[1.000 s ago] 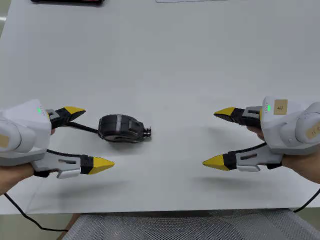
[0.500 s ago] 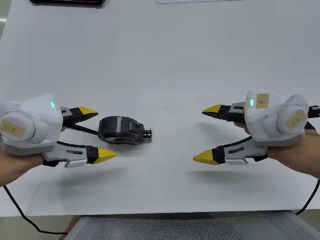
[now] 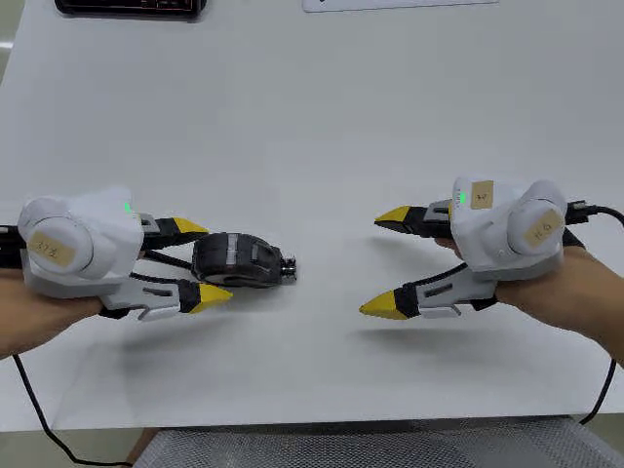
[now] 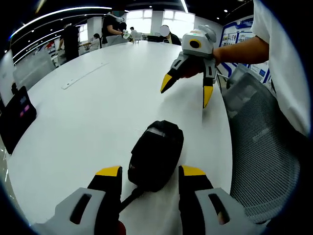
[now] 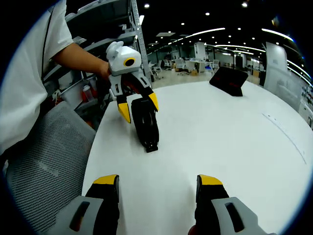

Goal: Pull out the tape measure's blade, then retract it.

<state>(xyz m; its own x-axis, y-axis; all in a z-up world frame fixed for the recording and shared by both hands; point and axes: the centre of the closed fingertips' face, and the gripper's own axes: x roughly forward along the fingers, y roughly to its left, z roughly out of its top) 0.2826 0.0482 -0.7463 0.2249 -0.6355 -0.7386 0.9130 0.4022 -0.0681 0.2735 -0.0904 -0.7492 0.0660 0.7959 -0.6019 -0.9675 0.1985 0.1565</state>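
Tape measure (image 3: 239, 259) is lying on the white counter (image 3: 322, 127), left of middle, with the blade hook (image 3: 289, 263) poking out its right end. It looks like a chunky hard plastic case, probably a bit slick, so I'd pinch it firmly across the sides. The hook is tiny, and the spring will likely tug back. Left tongs (image 3: 211, 260) are spread wide, straddling the case's left end but not clamping it. Right tongs (image 3: 373, 265) are spread too, holding nothing, well off to the right. Both hands sit low, tips pointing inward at each other.
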